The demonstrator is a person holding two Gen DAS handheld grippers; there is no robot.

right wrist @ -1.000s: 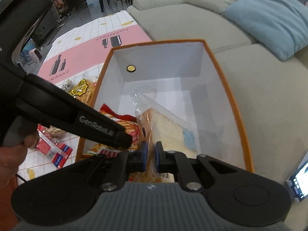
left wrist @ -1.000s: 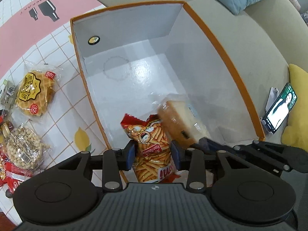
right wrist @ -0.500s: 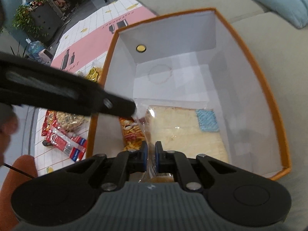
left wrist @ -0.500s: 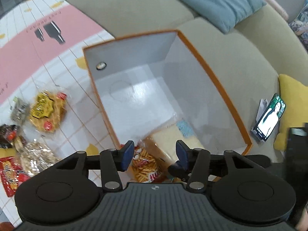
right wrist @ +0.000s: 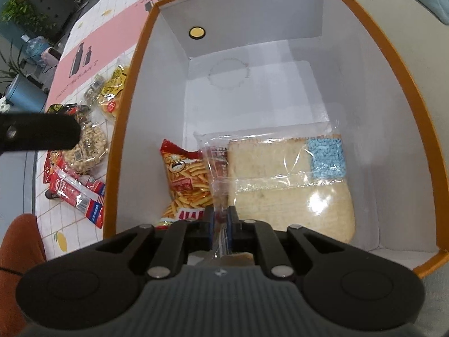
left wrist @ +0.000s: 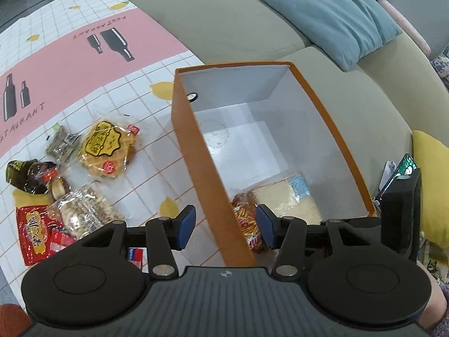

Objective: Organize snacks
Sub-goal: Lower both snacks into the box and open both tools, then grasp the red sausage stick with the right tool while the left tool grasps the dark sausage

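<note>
An orange box (left wrist: pixel 196 146) with a white inside stands on the table beside the sofa. Inside it, a red fries packet (right wrist: pixel 188 179) lies at the near left and a clear bread packet (right wrist: pixel 289 185) lies flat beside it. My right gripper (right wrist: pixel 221 219) is low inside the box; its jaws are opening, with the bread packet's thin wrapper edge still between the pads. My left gripper (left wrist: pixel 226 226) hovers open and empty above the box's left wall. From there the fries packet (left wrist: pixel 245 219) and the bread packet (left wrist: pixel 289 196) show below.
Loose snacks lie on the tablecloth left of the box: a waffle pack (left wrist: pixel 108 148), a peanut bag (left wrist: pixel 84 207), a red packet (left wrist: pixel 33 230), a dark packet (left wrist: pixel 25 177). A phone (left wrist: pixel 401 174) leans by a yellow cushion (left wrist: pixel 432 185). A blue cushion (left wrist: pixel 336 19) rests on the sofa.
My left gripper let go of the fries packet, opened wider, rose and drew back over the left wall. My right gripper sank, laid the bread packet flat, and its pads have parted slightly.
</note>
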